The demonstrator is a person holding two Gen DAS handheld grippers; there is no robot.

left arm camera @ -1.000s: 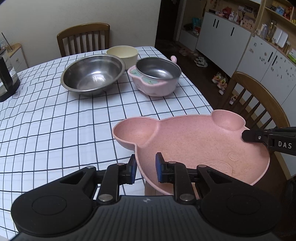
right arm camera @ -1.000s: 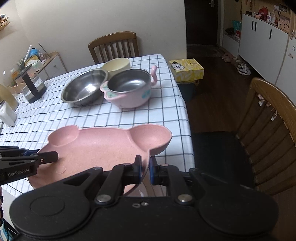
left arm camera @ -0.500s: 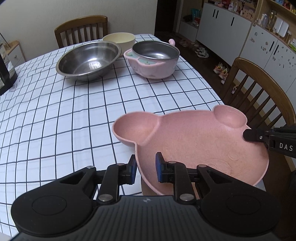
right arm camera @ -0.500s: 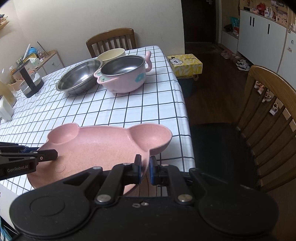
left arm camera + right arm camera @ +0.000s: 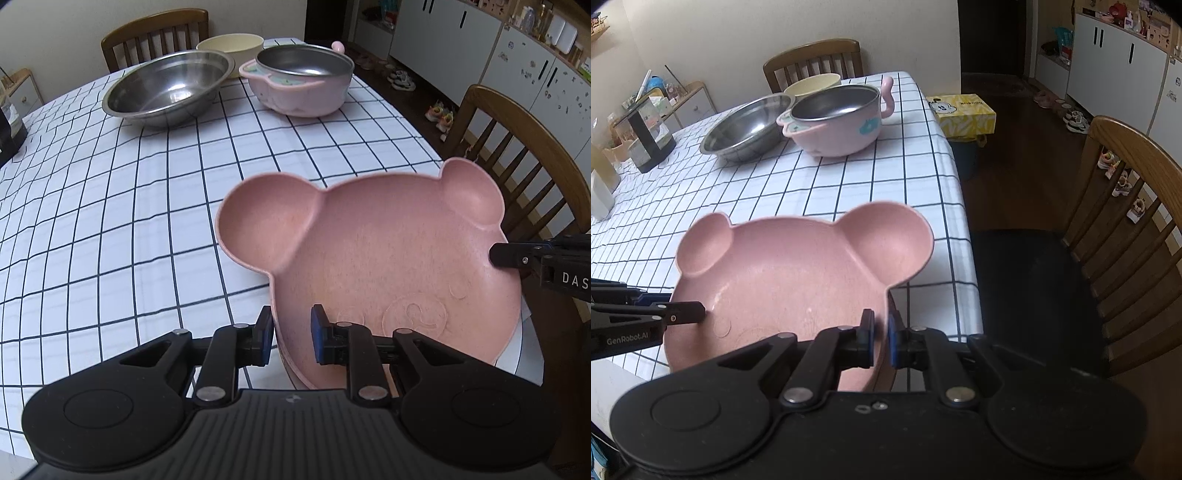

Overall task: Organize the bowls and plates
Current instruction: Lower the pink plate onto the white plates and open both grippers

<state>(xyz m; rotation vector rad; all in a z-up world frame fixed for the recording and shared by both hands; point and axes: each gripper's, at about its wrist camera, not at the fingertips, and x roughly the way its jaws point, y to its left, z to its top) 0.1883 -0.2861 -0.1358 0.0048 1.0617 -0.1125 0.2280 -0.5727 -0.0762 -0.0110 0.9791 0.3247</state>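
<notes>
A pink bear-shaped plate (image 5: 388,240) with two round ear wells hangs low over the near corner of the checked table (image 5: 110,221). My left gripper (image 5: 291,332) is shut on its near rim, and my right gripper (image 5: 495,254) pinches the rim on the right. In the right wrist view my right gripper (image 5: 881,332) is shut on the plate (image 5: 783,280) beside an ear, and my left gripper (image 5: 698,312) grips its left rim. A steel bowl (image 5: 168,88), a cream bowl (image 5: 231,46) and a pink steel-lined pot (image 5: 303,81) stand at the far end.
Wooden chairs stand at the far end (image 5: 155,33) and right beside the table (image 5: 1126,206). A black stand (image 5: 646,136) sits at the table's left edge. A yellow box (image 5: 960,112) is on a bin beyond the table. Open cloth (image 5: 849,184) lies between plate and bowls.
Both grippers have sunk toward the table with the plate still held between them, and the bowls now sit higher and nearer in both views. Neither grip has changed.
</notes>
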